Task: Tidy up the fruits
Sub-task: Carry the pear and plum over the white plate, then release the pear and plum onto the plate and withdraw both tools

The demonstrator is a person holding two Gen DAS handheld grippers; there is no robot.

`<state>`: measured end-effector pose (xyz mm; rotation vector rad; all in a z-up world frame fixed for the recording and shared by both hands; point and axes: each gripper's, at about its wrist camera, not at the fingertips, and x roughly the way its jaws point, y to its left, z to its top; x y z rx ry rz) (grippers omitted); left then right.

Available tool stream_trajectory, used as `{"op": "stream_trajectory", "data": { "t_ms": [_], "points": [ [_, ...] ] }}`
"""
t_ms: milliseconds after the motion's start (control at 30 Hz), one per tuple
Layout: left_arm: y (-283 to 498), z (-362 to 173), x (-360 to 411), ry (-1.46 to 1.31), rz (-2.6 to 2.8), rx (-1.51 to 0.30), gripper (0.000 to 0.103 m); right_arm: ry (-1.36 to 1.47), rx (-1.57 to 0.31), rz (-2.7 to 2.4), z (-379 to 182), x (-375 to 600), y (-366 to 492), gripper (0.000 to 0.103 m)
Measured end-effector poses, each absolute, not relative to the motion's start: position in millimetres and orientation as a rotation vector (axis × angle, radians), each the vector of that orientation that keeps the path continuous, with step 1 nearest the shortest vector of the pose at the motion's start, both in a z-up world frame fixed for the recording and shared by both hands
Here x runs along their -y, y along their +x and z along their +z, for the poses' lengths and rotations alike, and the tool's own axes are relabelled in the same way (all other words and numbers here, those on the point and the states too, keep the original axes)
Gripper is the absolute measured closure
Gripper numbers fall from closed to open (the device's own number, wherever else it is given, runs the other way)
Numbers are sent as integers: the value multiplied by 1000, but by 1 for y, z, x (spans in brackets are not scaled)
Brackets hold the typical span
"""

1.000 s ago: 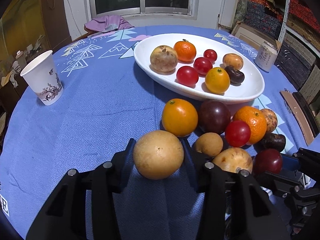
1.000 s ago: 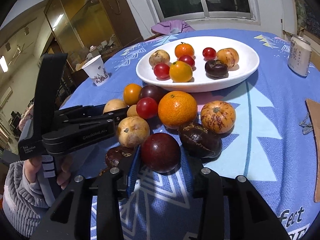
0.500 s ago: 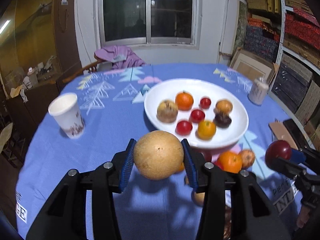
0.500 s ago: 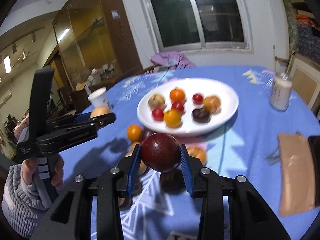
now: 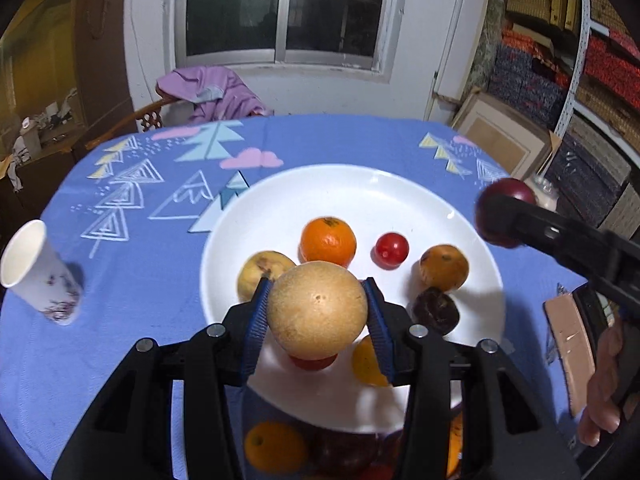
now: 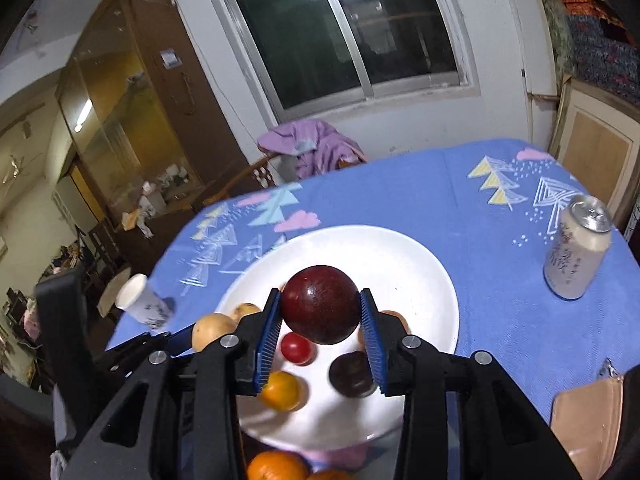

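Observation:
My left gripper (image 5: 316,312) is shut on a round tan pear (image 5: 317,310) and holds it above the near part of the white plate (image 5: 288,200). My right gripper (image 6: 320,316) is shut on a dark red plum (image 6: 320,308), also above the plate (image 6: 420,264). The plum shows in the left wrist view (image 5: 506,200) at the plate's right edge. The pear shows in the right wrist view (image 6: 212,330) at the left. The plate holds several fruits, among them an orange (image 5: 328,240) and a cherry tomato (image 5: 392,250). More fruits (image 5: 272,446) lie on the cloth in front of the plate.
A paper cup (image 5: 36,272) stands at the table's left. A drink can (image 6: 576,248) stands at the right. A brown flat object (image 5: 568,344) lies by the right edge. A chair with a purple cloth (image 5: 212,92) is behind the table.
Both grippers have risen from the cloth with their fruits and moved forward over the plate. The plate now sits much closer below them.

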<state>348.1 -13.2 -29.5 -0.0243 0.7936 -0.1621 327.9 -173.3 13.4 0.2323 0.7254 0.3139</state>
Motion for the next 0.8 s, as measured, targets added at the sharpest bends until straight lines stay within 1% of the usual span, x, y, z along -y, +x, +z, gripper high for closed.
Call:
{"op": "stream_trajectory", "data": {
  "t_ms": [67,167,233,500,667,700,733,800],
  "points": [
    [355,-41,16,-8,-160,-810,58,239,-753,305,-2,174,344,64],
    [357,-43,23,53,-139,-778,58,242,-780,290,-21,173,359,64],
    [359,-43,23,41,-162,-776,58,223,-795,282,-28,171,366,64],
    [355,-47,41,135,-151,-743,58,195,-782,260,-33,171,377,63],
    [354,-46,39,123,-146,-741,57,173,-782,229,-38,171,378,60],
    [353,-45,39,125,-142,-737,54,173,-782,224,-38,172,377,58],
    [353,-45,39,125,-142,-737,47,173,-781,227,-38,173,377,58],
    [352,-44,38,128,-135,-727,39,181,-779,230,-37,174,376,58]
  ]
}}
